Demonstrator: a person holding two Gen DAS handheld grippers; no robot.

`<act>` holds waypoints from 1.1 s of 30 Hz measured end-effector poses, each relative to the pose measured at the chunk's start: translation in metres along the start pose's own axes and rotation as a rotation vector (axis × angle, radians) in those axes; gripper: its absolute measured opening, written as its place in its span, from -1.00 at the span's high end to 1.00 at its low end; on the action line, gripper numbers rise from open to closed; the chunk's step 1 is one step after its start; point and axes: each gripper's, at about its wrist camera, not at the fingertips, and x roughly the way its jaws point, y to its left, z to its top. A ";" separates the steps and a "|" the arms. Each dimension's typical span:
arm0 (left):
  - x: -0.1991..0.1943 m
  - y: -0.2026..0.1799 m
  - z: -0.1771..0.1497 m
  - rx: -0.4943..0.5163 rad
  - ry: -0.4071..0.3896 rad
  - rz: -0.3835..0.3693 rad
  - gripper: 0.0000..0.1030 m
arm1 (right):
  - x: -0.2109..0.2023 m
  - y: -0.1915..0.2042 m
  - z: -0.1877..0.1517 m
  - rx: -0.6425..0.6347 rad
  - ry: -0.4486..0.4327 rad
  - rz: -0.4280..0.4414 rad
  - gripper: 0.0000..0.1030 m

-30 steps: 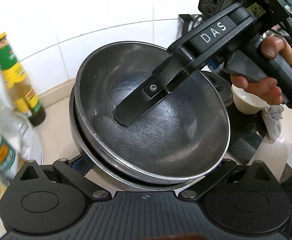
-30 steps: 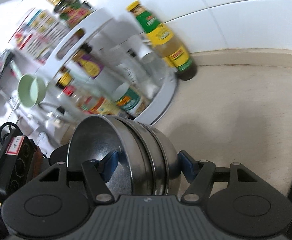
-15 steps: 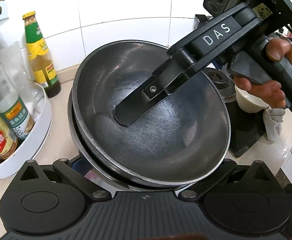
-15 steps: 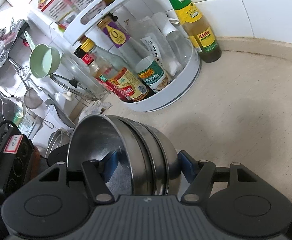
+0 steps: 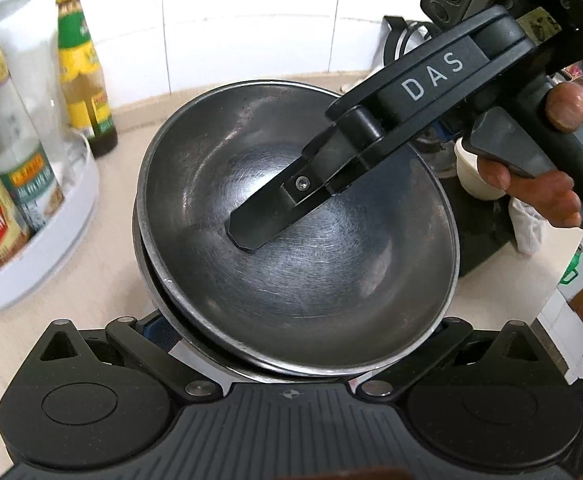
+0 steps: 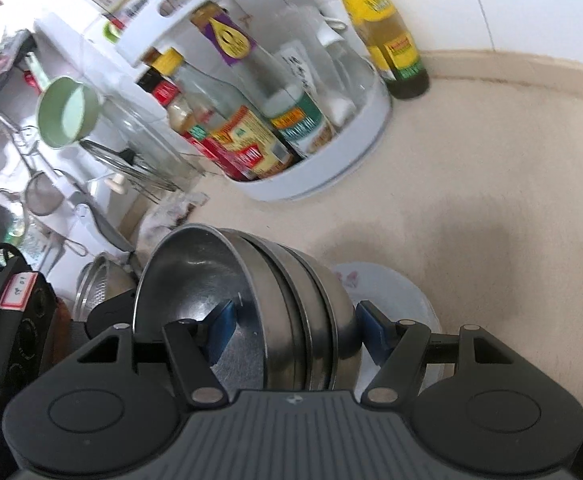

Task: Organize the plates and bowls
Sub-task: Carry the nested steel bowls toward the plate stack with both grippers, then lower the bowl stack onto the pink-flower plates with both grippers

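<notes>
Three nested steel bowls (image 6: 275,304) ride tilted in our right gripper (image 6: 291,328), one pad inside the top bowl, one behind the stack. Since a second ago the bottle rack (image 6: 331,168) and a white plate (image 6: 391,292) have swung closer beneath. Our left gripper (image 5: 291,344) seems clamped on their rim; placement looks near.

bare counter (image 6: 491,184) right, bottle rack (image 6: 331,168) left

Scuffed, dull-gleaming metal bowls (image 5: 311,248); matt black plastic right gripper (image 5: 251,232).
</notes>
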 end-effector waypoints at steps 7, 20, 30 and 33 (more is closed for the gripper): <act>0.013 0.005 -0.008 -0.012 0.043 0.001 -1.00 | 0.016 -0.003 -0.011 0.033 0.030 -0.046 -0.23; 0.030 0.003 -0.026 -0.034 0.091 0.021 -1.00 | 0.038 -0.016 -0.018 0.068 0.084 -0.085 -0.23; 0.018 -0.001 -0.029 -0.032 0.079 0.072 -1.00 | 0.039 -0.028 -0.025 0.112 0.080 -0.076 -0.23; 0.019 -0.001 -0.030 -0.029 0.077 0.081 -1.00 | 0.038 -0.027 -0.027 0.104 0.078 -0.078 -0.23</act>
